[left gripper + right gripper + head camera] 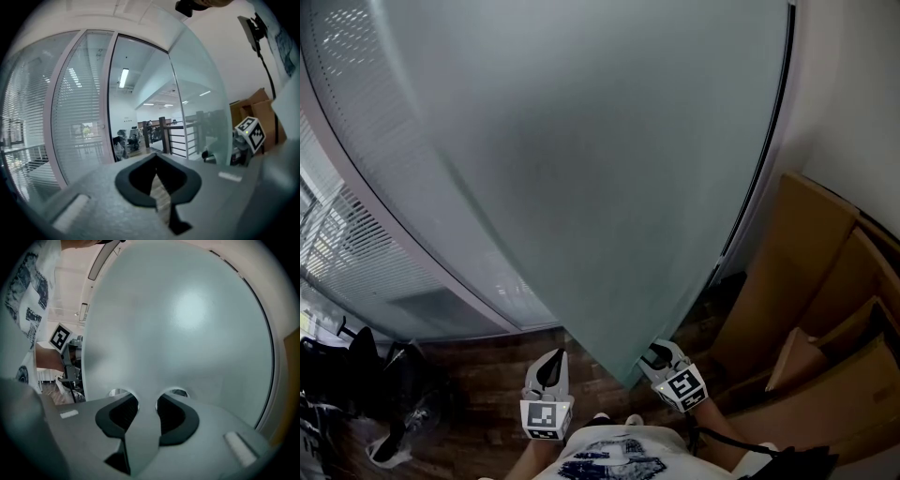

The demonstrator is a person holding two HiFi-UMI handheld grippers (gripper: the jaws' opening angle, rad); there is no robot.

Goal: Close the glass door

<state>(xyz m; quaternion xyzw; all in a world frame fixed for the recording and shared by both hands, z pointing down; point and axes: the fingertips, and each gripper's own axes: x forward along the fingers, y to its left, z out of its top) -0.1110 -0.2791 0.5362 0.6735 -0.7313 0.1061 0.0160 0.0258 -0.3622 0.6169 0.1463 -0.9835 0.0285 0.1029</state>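
Note:
The frosted glass door (581, 169) fills most of the head view, its free edge running down toward me. My right gripper (659, 358) is at that edge near the door's bottom tip. In the right gripper view the door (187, 319) stands close ahead. A grey upright bar (143, 427), which looks like the door's handle, sits between the pads of the right gripper (145, 401), and they press on it. My left gripper (551, 367) hangs left of the door, apart from it. In its own view the left gripper (157, 161) has its tips together, with nothing held.
Flattened cardboard boxes (825, 309) lean against the wall on the right. A glass partition with blinds (356, 216) runs along the left, with black bags and gear (366, 375) on the wooden floor (487, 375) below it. Past the doorway stands a railing (164, 133).

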